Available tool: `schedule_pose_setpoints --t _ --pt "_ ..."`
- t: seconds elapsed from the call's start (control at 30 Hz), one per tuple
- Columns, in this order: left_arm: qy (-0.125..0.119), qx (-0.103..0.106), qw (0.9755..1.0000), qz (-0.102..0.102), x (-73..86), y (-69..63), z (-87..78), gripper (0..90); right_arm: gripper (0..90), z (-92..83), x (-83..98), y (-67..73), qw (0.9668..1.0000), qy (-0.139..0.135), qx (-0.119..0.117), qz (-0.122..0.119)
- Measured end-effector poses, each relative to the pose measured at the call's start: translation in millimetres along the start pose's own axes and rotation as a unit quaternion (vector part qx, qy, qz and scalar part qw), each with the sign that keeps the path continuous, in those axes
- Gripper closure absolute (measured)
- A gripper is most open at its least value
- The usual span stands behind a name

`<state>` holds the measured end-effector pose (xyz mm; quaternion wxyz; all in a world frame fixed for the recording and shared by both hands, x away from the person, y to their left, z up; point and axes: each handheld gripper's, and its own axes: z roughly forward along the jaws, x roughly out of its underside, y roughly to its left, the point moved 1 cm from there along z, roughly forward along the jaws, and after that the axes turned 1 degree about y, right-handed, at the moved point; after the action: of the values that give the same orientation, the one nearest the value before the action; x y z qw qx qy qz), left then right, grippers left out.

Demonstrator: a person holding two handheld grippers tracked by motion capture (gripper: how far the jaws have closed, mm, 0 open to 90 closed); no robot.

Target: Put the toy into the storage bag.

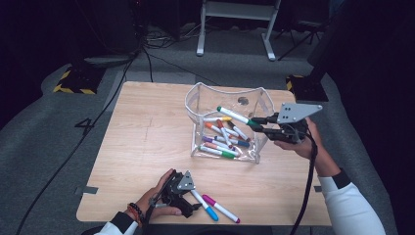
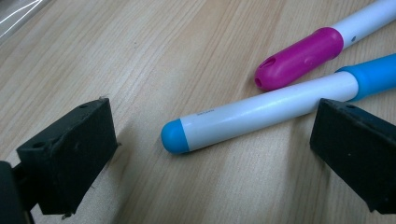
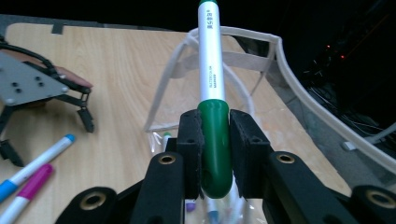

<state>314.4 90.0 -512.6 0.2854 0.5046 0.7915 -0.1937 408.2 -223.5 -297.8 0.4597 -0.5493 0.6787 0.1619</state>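
Observation:
My right gripper (image 1: 258, 125) is shut on the green cap of a white marker (image 1: 235, 116), held level over the right side of a clear plastic box (image 1: 195, 105); the same green marker (image 3: 211, 79) points away between the pads (image 3: 190, 140). Several markers (image 1: 222, 142) lie inside the box. My left gripper (image 1: 195, 193) rests near the table's front edge, jaws open, with a blue-capped marker (image 1: 205, 206) lying between them untouched and a magenta-capped marker (image 1: 220, 208) beside it. Up close, the blue marker (image 2: 261, 112) and magenta marker (image 2: 303, 58) lie on the wood.
The wooden table (image 1: 147, 132) has bare room at its left and back. A dark cable (image 1: 308, 181) trails from the right gripper. Beyond the table, white stand legs (image 1: 235, 29) and a yellow-black striped base (image 1: 73, 81) sit on grey floor.

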Motion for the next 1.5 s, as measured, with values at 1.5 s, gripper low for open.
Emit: schedule_pose_setpoints --t 1.5 --pt "0.000 0.000 1.0000 0.000 0.0 0.0 0.0 0.7 72.8 89.8 15.9 -53.1 0.9600 0.236 -0.146 0.036"
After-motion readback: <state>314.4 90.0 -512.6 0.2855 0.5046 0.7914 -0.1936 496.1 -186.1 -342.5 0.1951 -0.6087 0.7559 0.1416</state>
